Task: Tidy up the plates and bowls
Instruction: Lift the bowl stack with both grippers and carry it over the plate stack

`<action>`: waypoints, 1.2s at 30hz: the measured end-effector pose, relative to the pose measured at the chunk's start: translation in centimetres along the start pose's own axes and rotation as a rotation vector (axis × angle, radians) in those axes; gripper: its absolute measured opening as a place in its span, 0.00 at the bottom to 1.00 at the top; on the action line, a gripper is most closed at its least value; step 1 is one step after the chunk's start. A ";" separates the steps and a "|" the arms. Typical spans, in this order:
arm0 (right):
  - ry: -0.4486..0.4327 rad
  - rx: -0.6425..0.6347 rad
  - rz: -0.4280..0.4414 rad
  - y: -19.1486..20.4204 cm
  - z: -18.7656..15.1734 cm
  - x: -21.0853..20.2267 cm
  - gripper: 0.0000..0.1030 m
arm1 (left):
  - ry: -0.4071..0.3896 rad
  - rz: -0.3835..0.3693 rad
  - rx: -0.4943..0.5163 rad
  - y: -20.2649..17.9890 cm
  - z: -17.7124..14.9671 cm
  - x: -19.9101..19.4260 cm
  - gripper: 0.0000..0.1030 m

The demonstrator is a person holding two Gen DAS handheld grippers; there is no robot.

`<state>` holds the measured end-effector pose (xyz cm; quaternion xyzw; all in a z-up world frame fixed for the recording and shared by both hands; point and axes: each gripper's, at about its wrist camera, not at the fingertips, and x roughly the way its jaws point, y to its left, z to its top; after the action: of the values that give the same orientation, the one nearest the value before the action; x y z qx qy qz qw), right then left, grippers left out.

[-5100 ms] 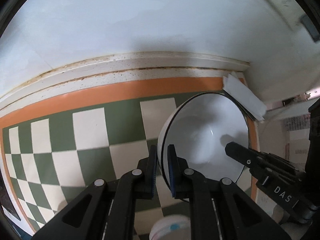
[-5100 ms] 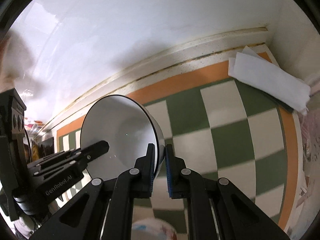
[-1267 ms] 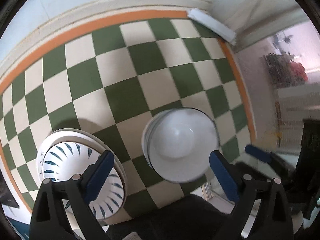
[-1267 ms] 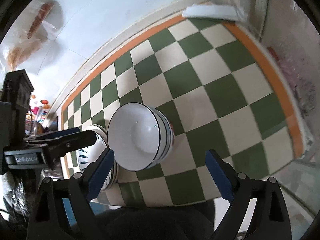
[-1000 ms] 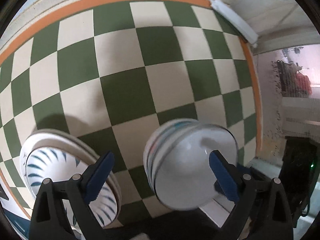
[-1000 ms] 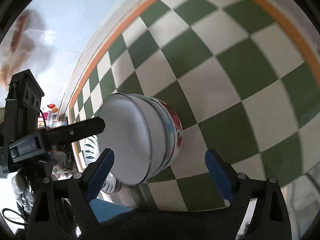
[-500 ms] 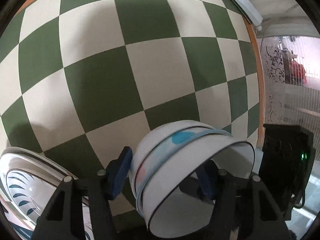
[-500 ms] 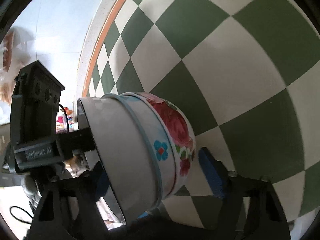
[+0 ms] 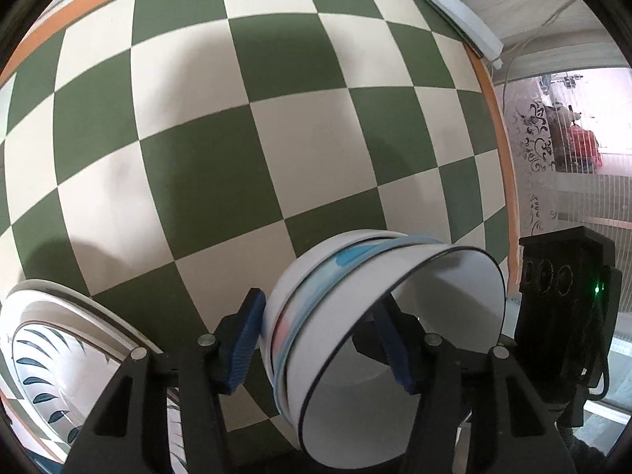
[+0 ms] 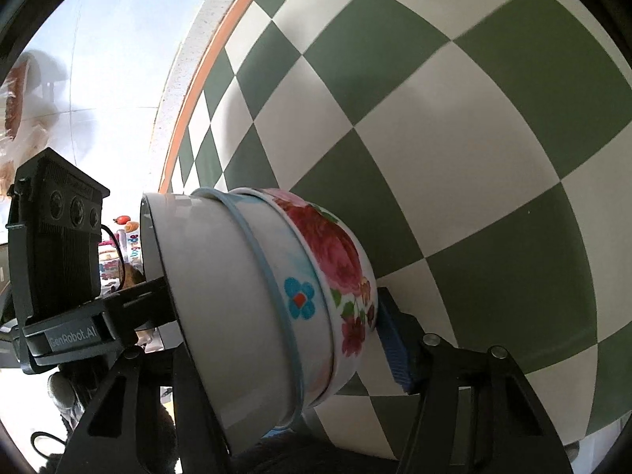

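Observation:
A stack of three nested bowls [image 9: 355, 316] stands on the green and cream checkered cloth [image 9: 237, 118]. The top one is white with a dark rim, the middle has a blue rim, the bottom bears red flowers [image 10: 328, 245]. My left gripper [image 9: 324, 339] is shut on the stack, one pad outside on the left, one inside the top bowl. My right gripper [image 10: 284, 351] also clamps the stack [image 10: 252, 296]: its right pad presses the flowered bowl, its left finger is hidden behind the stack.
A stack of white plates with dark leaf marks [image 9: 59, 359] lies at the lower left, close to the bowls. A folded white cloth [image 9: 454, 12] lies at the far corner. An orange border [image 9: 501, 150] marks the cloth's edge.
Both grippers were wide open above the bowl stack. They have come down around it and closed onto its sides.

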<state>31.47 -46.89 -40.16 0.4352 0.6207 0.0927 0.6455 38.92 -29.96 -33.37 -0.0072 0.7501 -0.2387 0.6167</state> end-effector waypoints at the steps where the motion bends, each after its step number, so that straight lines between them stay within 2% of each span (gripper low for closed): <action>1: -0.001 -0.004 0.001 0.1 0.0 -0.1 0.60 | -0.006 -0.002 0.000 0.1 -0.1 -0.3 0.52; 9: -0.010 -0.047 -0.001 2.5 0.3 -2.3 0.60 | -0.057 -0.014 -0.015 -0.1 -0.5 -3.4 0.52; 17: 0.017 -0.118 0.002 7.5 -0.3 -2.7 0.59 | -0.109 -0.013 -0.060 2.1 -2.0 -8.2 0.52; 22: 0.059 -0.171 0.002 11.2 -1.5 -0.9 0.59 | -0.136 -0.013 -0.119 5.7 -3.9 -10.8 0.52; 27: 0.113 -0.209 0.019 14.5 -3.1 2.6 0.59 | -0.157 0.008 -0.176 9.5 -6.4 -12.4 0.52; 36: 0.203 -0.277 0.008 17.6 -5.9 8.1 0.59 | -0.179 -0.003 -0.281 15.8 -9.6 -13.0 0.52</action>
<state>35.36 -28.27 -33.15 0.3330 0.6623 0.2237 0.6328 37.55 -8.67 -25.98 -0.1155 0.7181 -0.1308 0.6737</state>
